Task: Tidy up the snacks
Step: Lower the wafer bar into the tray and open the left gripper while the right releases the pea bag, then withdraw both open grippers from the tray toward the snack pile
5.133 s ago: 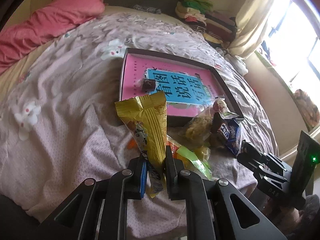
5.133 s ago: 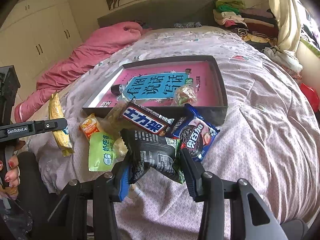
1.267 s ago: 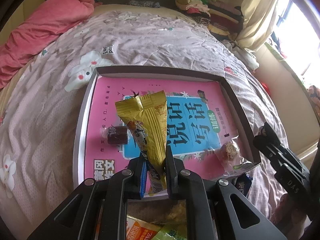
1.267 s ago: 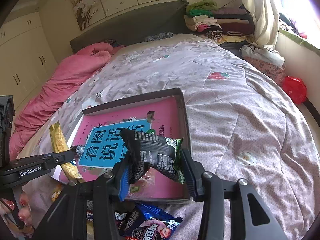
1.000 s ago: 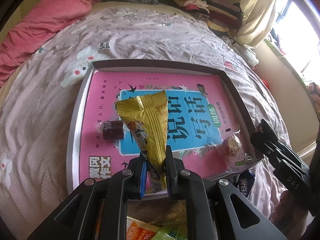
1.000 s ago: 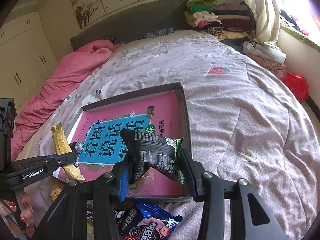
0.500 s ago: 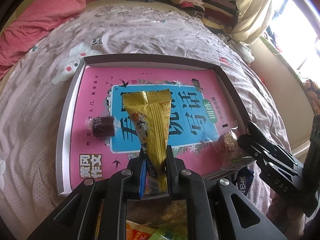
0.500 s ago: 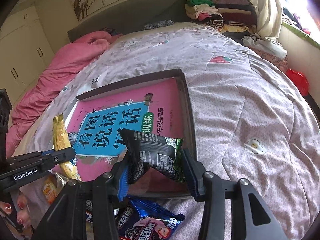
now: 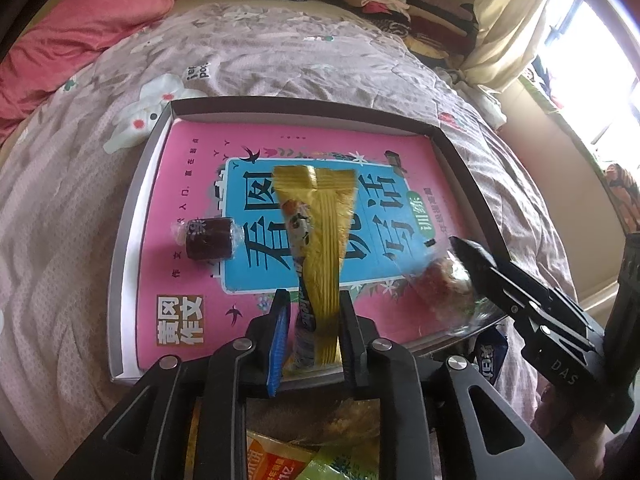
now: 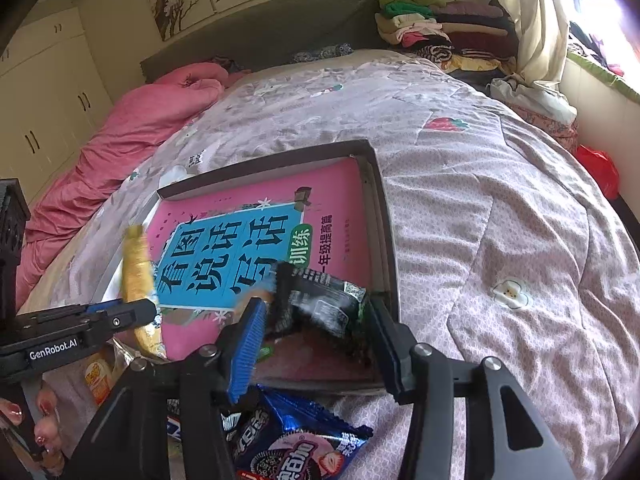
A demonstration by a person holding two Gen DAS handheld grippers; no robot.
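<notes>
Bed, floral quilt; shallow box at 12 o'clock. Left tool jaws just opening, yellow packet between. Right tool jaws just opening, black packet between, blurred.

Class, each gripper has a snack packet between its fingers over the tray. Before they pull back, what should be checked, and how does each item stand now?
1. Left gripper released: its jaws have just been opening, with a gap beside the yellow packet. Ok.
2. Yellow packet over the tray: ok. Near end inside the rim: cannot tell.
3. Right gripper released: its jaws have just been opening and the black packet sits loose between them. Ok.
4. Black packet settled: cannot tell, blurred.
5. All snacks in the tray: not ok, the blue biscuit packet lies outside.
</notes>
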